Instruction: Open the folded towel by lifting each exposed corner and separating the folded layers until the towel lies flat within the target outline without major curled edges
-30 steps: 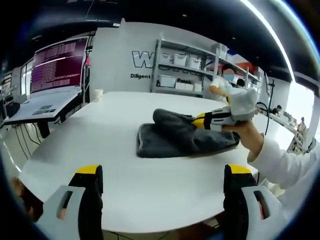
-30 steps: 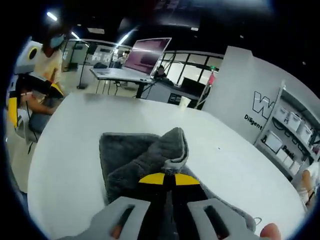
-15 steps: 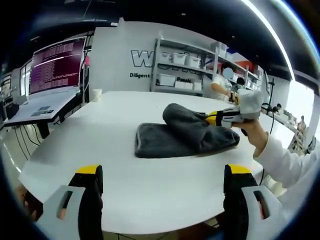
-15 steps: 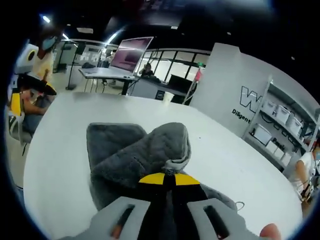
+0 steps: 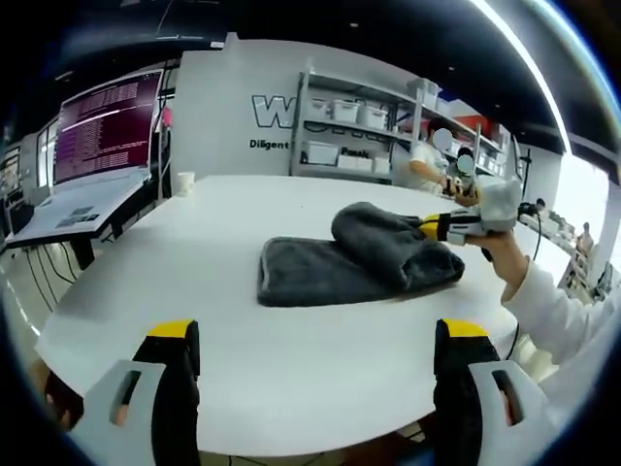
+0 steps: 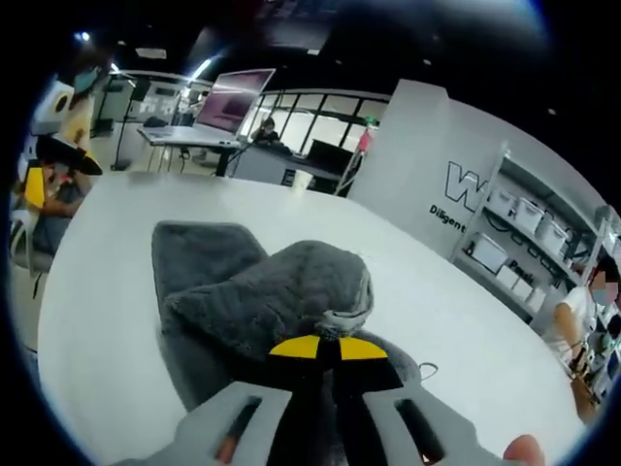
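A dark grey towel (image 5: 340, 267) lies folded on the white round table (image 5: 243, 330). Its top layer is lifted and rolled back toward the right. My right gripper (image 5: 434, 226) is shut on that lifted corner, held by a hand in a white sleeve. In the right gripper view the towel (image 6: 262, 296) bulges up just ahead of my right gripper (image 6: 327, 342), whose yellow-tipped jaws pinch the cloth. My left gripper (image 5: 315, 364) hangs open over the table's near edge, well short of the towel, with nothing between its jaws.
A laptop (image 5: 92, 146) on a side desk stands at the left, and a paper cup (image 5: 185, 183) sits near the table's far edge. Shelves with white bins (image 5: 359, 136) line the back wall. People are seated beyond the table (image 6: 53, 165).
My right gripper has drawn the lifted towel layer farther to the right, rolling the fold back off the lower layer. The left gripper has stayed put.
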Available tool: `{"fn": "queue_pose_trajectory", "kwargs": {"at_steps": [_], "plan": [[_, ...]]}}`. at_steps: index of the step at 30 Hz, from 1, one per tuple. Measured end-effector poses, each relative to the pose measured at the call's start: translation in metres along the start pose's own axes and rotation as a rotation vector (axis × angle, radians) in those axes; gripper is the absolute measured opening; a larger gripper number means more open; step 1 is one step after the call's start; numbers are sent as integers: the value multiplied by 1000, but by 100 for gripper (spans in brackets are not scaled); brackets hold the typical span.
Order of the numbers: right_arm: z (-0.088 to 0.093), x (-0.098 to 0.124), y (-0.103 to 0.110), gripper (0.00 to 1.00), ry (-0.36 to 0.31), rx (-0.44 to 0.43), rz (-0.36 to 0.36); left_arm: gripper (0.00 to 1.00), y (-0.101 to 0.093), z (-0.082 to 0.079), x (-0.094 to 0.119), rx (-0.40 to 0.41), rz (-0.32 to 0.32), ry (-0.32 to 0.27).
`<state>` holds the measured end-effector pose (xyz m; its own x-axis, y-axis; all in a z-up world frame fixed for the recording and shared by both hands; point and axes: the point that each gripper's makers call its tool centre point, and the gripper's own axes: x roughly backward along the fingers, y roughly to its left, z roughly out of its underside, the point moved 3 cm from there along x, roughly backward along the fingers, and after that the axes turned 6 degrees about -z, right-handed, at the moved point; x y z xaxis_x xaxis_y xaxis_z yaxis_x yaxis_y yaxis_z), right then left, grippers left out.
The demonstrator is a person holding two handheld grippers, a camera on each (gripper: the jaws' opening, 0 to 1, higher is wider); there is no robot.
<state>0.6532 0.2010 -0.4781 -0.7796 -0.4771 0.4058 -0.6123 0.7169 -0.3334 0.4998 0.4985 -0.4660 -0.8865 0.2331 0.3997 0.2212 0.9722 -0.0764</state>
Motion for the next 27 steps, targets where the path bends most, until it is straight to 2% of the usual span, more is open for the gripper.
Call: {"fn": "queue_pose_trajectory", "kwargs": {"at_steps": [13, 27], "plan": [[23, 26, -29, 0, 17, -37, 66, 100, -2, 0, -2, -3, 0, 9], [43, 55, -48, 0, 20, -71, 129, 100, -8, -1, 2, -13, 4, 4]]}}
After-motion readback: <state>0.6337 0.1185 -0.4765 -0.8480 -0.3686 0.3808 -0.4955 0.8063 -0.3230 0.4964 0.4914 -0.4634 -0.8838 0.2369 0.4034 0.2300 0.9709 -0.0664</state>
